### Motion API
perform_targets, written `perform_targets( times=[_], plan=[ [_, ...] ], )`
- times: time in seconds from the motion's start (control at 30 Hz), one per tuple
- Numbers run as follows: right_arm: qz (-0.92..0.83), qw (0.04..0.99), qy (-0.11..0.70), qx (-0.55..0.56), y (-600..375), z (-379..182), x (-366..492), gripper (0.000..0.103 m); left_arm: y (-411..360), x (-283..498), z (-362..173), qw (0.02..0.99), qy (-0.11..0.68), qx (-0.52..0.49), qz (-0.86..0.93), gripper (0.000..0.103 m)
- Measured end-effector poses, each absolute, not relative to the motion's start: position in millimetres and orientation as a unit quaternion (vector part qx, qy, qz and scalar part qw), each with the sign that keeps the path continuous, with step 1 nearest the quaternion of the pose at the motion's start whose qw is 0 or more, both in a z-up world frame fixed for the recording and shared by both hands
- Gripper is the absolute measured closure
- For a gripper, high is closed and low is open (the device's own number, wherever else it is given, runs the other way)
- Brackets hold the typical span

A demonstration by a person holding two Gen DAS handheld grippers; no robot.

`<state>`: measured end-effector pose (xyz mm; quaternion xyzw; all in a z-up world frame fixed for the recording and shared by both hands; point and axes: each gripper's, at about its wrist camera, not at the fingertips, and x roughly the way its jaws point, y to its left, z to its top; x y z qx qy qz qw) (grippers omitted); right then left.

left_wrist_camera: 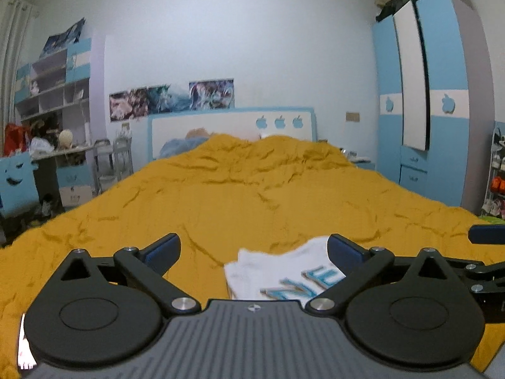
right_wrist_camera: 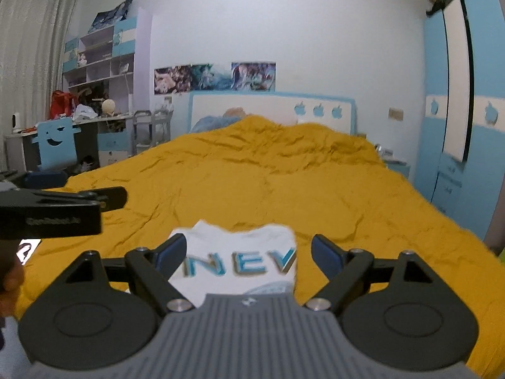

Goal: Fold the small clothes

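Note:
A small white shirt [right_wrist_camera: 243,262] with blue letters "NEV" lies folded on the orange bedspread [right_wrist_camera: 268,183] near the bed's front edge. My right gripper [right_wrist_camera: 247,254] is open and empty, held just in front of the shirt, which shows between its fingers. My left gripper [left_wrist_camera: 254,249] is open and empty, to the left of the shirt [left_wrist_camera: 277,271]; the shirt lies by its right finger [left_wrist_camera: 344,251]. The left gripper also shows from the side at the left of the right wrist view [right_wrist_camera: 107,199].
The bed has a white and blue headboard [right_wrist_camera: 271,110] at the far end. A desk and shelves [right_wrist_camera: 94,72] with clutter stand at the left. A blue and white wardrobe [right_wrist_camera: 460,94] stands at the right.

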<state>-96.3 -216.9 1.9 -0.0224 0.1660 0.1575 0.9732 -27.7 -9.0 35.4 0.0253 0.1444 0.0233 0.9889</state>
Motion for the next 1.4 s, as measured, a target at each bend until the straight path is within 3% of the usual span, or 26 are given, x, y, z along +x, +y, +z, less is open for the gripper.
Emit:
perform_targets(
  times=[0.27, 0.63, 1.4],
  plan=[
    [0.129, 0.961, 0.246, 0.007, -213, -25, -105, 0.021, -11, -39, 16, 0.980, 0.192, 0.026, 0.051, 0.000],
    [0.113, 0.934, 0.340, 0.004, -205, -63, -88, 0.021, -8, -33, -18, 0.946, 0.320, 0.011, 0.055, 0.000],
    [0.116, 0.930, 0.348, -0.001, -202, -65, -85, 0.021, -14, -31, -22, 0.941, 0.333, 0.014, 0.054, 0.000]
  ],
)
